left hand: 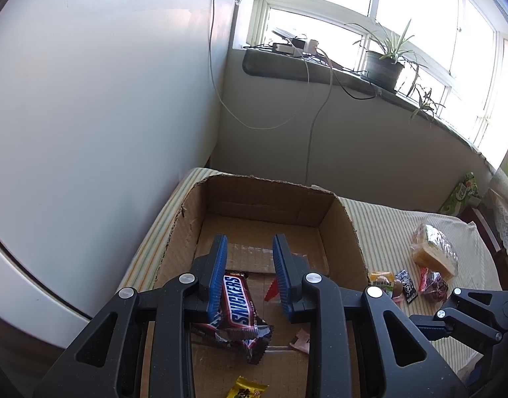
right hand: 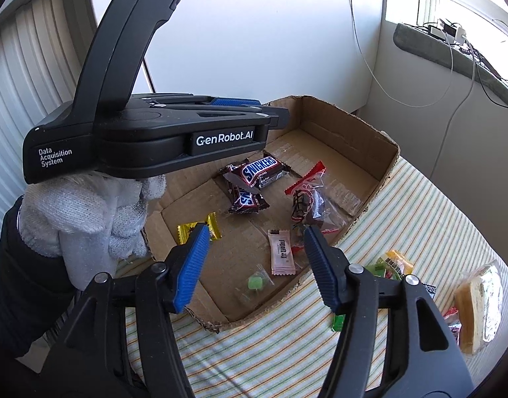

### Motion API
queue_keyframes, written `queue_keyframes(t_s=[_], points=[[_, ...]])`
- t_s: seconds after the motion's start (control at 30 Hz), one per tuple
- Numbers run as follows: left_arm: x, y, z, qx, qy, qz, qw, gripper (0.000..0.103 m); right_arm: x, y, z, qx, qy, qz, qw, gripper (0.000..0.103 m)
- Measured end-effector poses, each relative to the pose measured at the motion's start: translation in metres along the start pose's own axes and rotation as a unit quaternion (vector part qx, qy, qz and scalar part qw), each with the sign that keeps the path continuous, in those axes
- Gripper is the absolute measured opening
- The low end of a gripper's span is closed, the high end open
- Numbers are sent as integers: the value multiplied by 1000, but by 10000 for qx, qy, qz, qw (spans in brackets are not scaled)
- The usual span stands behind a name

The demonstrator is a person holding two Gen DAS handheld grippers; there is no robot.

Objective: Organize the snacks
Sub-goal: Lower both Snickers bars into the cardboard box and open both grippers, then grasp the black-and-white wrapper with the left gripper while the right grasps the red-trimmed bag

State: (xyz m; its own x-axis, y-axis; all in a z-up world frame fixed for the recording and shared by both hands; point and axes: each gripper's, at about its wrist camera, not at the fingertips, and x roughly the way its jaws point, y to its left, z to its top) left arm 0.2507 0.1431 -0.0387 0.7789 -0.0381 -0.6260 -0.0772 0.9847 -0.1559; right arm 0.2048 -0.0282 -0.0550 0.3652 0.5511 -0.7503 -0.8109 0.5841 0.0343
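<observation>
An open cardboard box (left hand: 263, 195) (right hand: 383, 152) lies on the striped cloth. Inside it are two Snickers bars (left hand: 238, 298) (right hand: 262, 172), a yellow candy (left hand: 245, 388) (right hand: 212, 227), a clear red-topped packet (right hand: 311, 199), a pink sachet (right hand: 282, 252) and a green sweet (right hand: 255, 282). My left gripper (left hand: 250, 248) is open above the box, the Snickers lying below its jaws. My right gripper (right hand: 257, 232) is open and empty over the box's near edge. Loose snacks lie on the cloth: wrapped bread (left hand: 434, 248) (right hand: 477, 305) and small packets (left hand: 406, 285) (right hand: 394, 263).
A white wall stands left of the box. A windowsill with a potted plant (left hand: 384, 63) and cables lies beyond. The striped cloth (right hand: 419, 205) spreads to the right of the box. A green package (left hand: 464, 192) sits at the far right.
</observation>
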Motion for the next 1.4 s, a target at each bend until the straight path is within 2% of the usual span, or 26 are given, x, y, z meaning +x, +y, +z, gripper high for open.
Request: queue_keyframes(t_s=[0.07, 0.13, 0.33, 0.43, 0.7, 0.77, 0.83, 0.97, 1.03, 1.07, 1.4], points=[[-1, -1, 0, 6, -11, -5, 10000, 28, -2, -1, -2, 17, -4, -12, 10000, 62], [-2, -2, 0, 20, -34, -13, 10000, 35, -4, -3, -4, 42, -13, -22, 10000, 62], [-7, -12, 1, 65, -125, -100, 9999, 38, -21, -15, -15, 148, -91, -135, 9998, 62], [-9, -19, 1, 124, -156, -163, 9997, 48, -30, -26, -22, 232, -112, -245, 9994, 62], [-14, -44, -2, 331, -219, -379, 9985, 51, -59, -62, -43, 537, -168, -559, 9969, 62], [-16, -50, -3, 382, -239, -440, 9980, 57, -67, -71, -49, 601, -185, -645, 9959, 63], [-16, -57, -5, 442, -246, -494, 9975, 60, -75, -79, -55, 664, -210, -752, 9947, 71], [-15, -73, -8, 620, -219, -601, 9960, 69, -89, -99, -66, 848, -221, -937, 9917, 76], [-15, -80, -10, 666, -205, -657, 9954, 70, -95, -110, -72, 976, -244, -997, 9899, 86], [-14, -83, -11, 687, -193, -698, 9950, 70, -98, -116, -75, 1050, -266, -985, 9892, 88], [-7, -122, -31, 956, 52, -1014, 9902, 70, -107, -153, -98, 1352, -227, -1060, 9849, 88]])
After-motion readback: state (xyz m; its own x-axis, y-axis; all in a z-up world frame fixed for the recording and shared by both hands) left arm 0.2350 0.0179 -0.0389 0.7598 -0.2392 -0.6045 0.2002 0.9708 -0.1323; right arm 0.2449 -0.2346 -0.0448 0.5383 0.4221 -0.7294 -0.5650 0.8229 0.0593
